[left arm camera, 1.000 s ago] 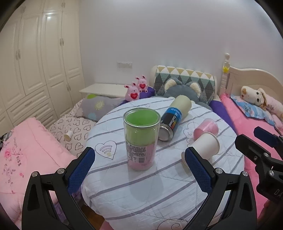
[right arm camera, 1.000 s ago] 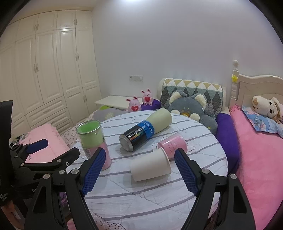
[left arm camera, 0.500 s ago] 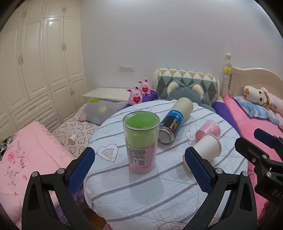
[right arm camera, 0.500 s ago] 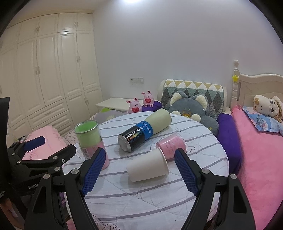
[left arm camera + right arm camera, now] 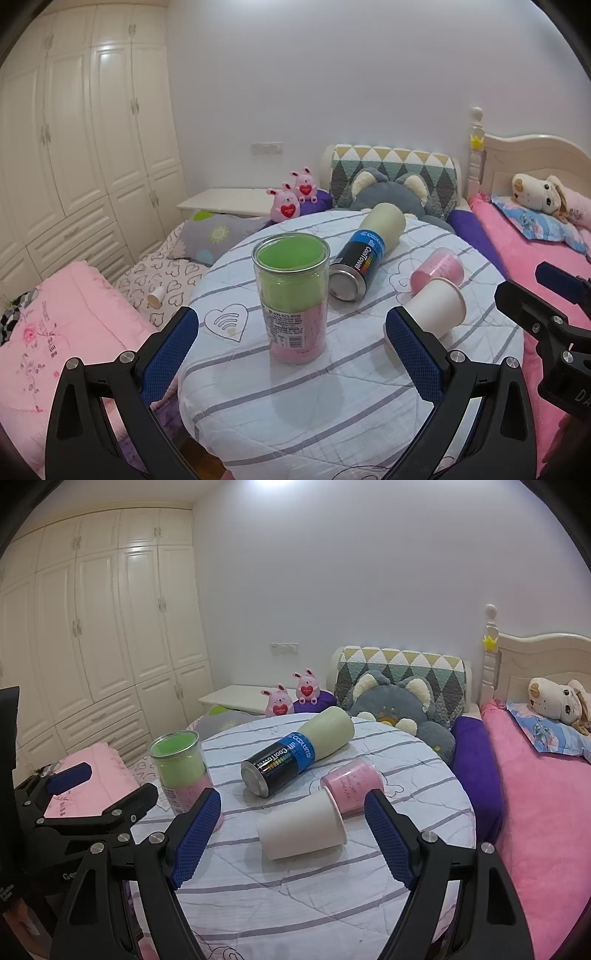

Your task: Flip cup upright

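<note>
A white paper cup (image 5: pixel 301 827) lies on its side on the round table (image 5: pixel 332 897), mouth toward a pink cup (image 5: pixel 352 784) that also lies on its side. In the left wrist view the white cup (image 5: pixel 437 306) lies right of centre, the pink cup (image 5: pixel 437 267) behind it. My right gripper (image 5: pixel 291 838) is open and empty, its blue pads on either side of the white cup, short of it. My left gripper (image 5: pixel 291 354) is open and empty in front of an upright clear tumbler (image 5: pixel 291 295) with green and pink filling.
A dark can with a cream cap (image 5: pixel 295 757) lies on its side behind the cups. The tumbler (image 5: pixel 181 771) stands at the table's left. A pink bed (image 5: pixel 546 794) is to the right, plush toys (image 5: pixel 399 709) behind, pink bedding (image 5: pixel 55 332) on the left.
Both grippers have drawn back and risen a little, so the table's objects sit slightly lower and farther. Nothing on the table has moved.
</note>
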{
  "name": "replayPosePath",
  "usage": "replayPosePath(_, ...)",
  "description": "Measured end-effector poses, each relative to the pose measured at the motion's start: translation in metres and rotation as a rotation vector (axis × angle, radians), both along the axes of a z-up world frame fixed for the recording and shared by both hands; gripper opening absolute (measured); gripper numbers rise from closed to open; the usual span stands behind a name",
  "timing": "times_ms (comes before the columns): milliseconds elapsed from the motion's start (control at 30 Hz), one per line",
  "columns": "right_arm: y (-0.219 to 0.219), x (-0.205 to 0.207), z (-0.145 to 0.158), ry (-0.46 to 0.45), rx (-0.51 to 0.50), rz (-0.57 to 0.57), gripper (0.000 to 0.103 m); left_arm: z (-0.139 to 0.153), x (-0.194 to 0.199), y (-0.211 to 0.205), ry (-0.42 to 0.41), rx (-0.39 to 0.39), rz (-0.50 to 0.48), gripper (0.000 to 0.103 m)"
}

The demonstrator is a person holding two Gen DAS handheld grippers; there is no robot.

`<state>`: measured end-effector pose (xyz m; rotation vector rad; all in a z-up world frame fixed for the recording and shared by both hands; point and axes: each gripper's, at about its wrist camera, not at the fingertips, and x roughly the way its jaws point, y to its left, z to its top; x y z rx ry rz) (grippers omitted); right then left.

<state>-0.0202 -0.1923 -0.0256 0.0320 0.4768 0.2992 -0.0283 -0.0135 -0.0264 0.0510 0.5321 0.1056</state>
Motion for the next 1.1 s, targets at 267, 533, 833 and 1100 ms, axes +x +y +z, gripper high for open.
replayPosePath(267, -0.003, 0.001, 0.0, -0.001, 0.006, 0.004, 0.082, 0.001, 0.001, -0.002, -0.006, 0.008, 0.002, 0.103)
replayPosePath(533, -0.004, 0.004, -0.002, 0.006, 0.007, 0.009, 0.082, 0.001, 0.002, -0.004, -0.003, 0.009, 0.0, 0.103)
replayPosePath(833, -0.002, 0.007, -0.004, 0.016, 0.003, 0.011, 0.082, 0.0, 0.006, -0.006, 0.009, 0.01, -0.002, 0.103)
replayPosePath(1100, 0.005, 0.012, -0.006, 0.028, -0.006, 0.023, 0.082, -0.005, 0.009, -0.001, 0.029, -0.005, -0.023, 0.103)
